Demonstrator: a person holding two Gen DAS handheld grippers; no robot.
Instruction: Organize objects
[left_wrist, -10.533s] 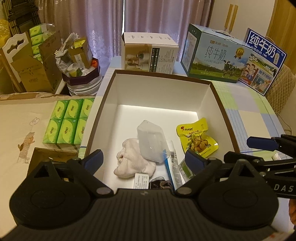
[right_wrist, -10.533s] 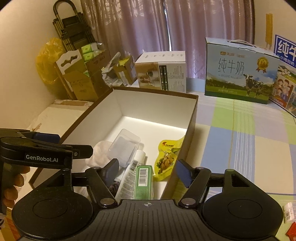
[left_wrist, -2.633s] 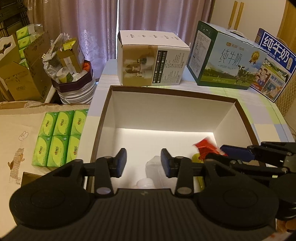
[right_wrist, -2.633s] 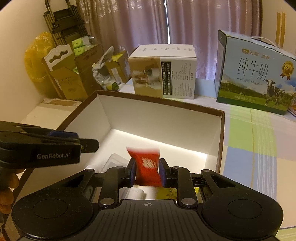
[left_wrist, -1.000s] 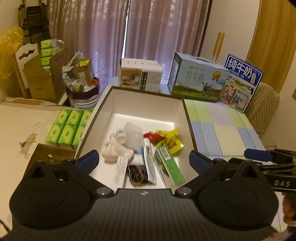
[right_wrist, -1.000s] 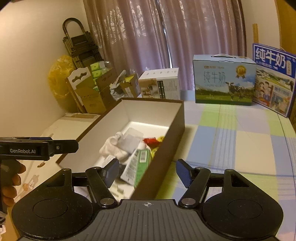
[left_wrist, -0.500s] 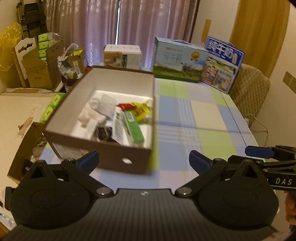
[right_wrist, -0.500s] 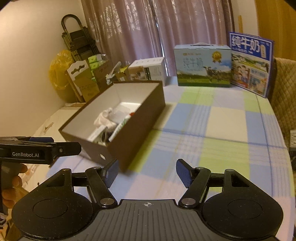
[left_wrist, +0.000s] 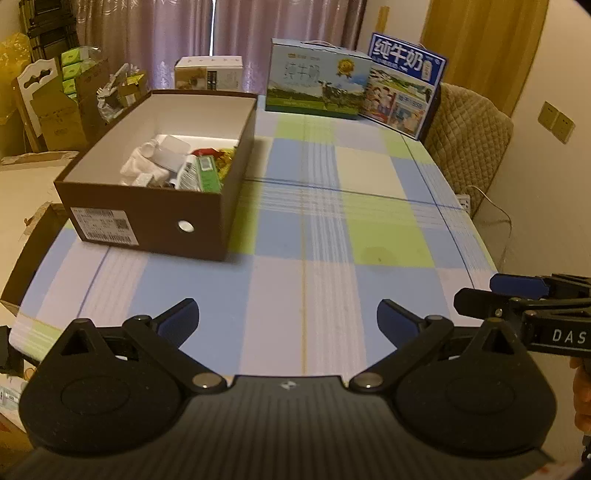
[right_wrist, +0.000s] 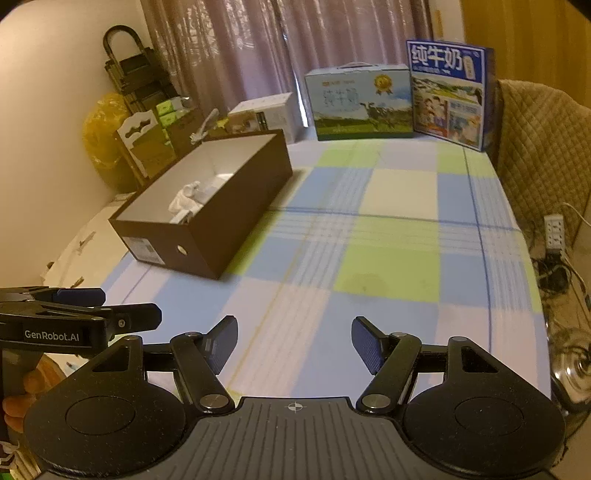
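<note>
Both of my grippers stand empty over the checked tablecloth (left_wrist: 306, 236); the left gripper (left_wrist: 287, 320) has its jaws spread wide with nothing between them, and the right gripper (right_wrist: 294, 341) is likewise parted, only bare cloth showing in the gap.

The brown box (left_wrist: 147, 218) lies ahead and to the left of both — nearer my left hand, I judge, since it fills more of the left wrist view and sits just past that gripper's left finger; from the right gripper it is farther off, up and to the left (right_wrist: 207, 221). Its long axis runs away from me toward the curtains, the short labelled end facing me; any reach back into it would go forward and leftward over that near wall.

Inside I can make out a white cloth (left_wrist: 138, 166), a clear plastic tub (left_wrist: 170, 155), a green carton (left_wrist: 208, 177) and a yellow snack packet (left_wrist: 225, 155); the table outside the box looks cleared, so the sorting seems about done.

Writing I can read: "GenRobot.AI" on the left gripper's side in the right wrist view, "DAS" on the right one's; the milk cartons (left_wrist: 317, 85) at the far edge bear "纯牛奶"; the box's white label (left_wrist: 105, 225) is too small to read.
</note>
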